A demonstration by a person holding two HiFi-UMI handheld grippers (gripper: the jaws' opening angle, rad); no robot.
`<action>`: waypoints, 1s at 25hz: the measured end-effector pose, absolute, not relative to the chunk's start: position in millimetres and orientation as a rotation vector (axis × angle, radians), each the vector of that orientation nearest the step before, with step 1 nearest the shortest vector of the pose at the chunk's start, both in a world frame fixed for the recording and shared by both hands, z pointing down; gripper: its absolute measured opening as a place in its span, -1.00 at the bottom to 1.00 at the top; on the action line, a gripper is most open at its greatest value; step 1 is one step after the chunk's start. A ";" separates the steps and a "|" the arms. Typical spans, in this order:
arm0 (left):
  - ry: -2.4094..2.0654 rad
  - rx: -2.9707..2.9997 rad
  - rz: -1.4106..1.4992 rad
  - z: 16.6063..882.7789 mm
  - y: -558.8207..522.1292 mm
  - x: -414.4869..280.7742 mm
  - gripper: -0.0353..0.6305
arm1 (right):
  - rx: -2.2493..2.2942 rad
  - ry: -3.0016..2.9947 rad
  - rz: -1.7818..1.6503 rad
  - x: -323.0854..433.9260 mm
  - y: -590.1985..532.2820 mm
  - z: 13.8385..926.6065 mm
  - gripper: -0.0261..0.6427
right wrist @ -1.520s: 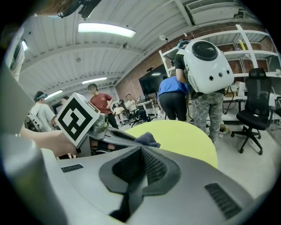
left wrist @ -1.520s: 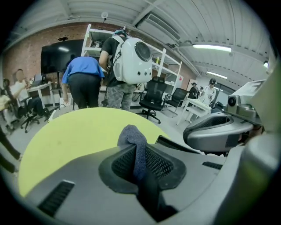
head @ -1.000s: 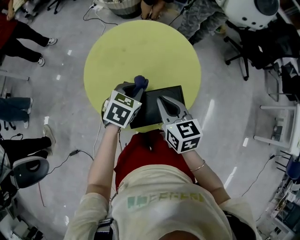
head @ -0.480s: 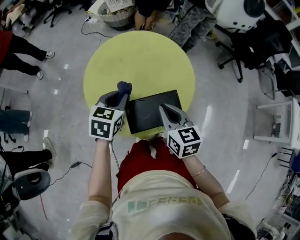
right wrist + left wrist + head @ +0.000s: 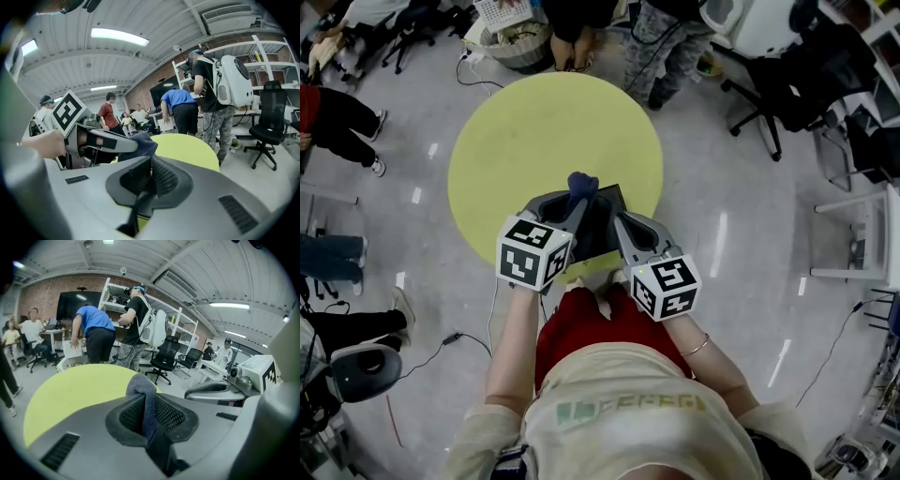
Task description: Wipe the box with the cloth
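Note:
A dark flat box (image 5: 602, 223) stands raised on its edge at the near rim of the round yellow table (image 5: 525, 131). My right gripper (image 5: 622, 225) is shut on the box's thin edge, which shows as a dark strip (image 5: 138, 211) between the jaws in the right gripper view. My left gripper (image 5: 572, 208) is shut on a blue cloth (image 5: 581, 184) and holds it against the box's left side. The cloth (image 5: 144, 394) sticks up from between the jaws in the left gripper view. From the right gripper view the cloth (image 5: 143, 143) bulges at the left gripper's tip (image 5: 108, 143).
Several people stand beyond the table's far side (image 5: 98, 333). A basket (image 5: 520, 42) sits on the floor at the back, and office chairs (image 5: 806, 84) stand at the right. Cables (image 5: 450, 309) lie on the floor at the left.
The box lay flat on the table; now it is tipped up on edge. My left gripper with the cloth has swung right, back against the box.

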State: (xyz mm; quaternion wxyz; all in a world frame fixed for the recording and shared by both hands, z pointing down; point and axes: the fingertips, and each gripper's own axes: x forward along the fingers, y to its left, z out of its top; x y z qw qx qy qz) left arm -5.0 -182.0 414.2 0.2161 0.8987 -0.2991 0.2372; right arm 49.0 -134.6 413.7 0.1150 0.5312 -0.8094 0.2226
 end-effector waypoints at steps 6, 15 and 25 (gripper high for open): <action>-0.726 2.462 0.622 425.9 -167.2 67.7 -0.71 | 1.523 -2.380 0.677 82.6 -129.8 417.4 -0.81; -0.802 2.388 0.784 479.1 -174.8 70.1 -0.71 | 1.448 -2.357 0.723 90.2 -126.9 440.8 -0.81; -0.894 2.370 0.890 483.3 -181.0 -25.3 -0.71 | 1.312 -2.414 0.680 3.8 -138.3 437.5 -0.81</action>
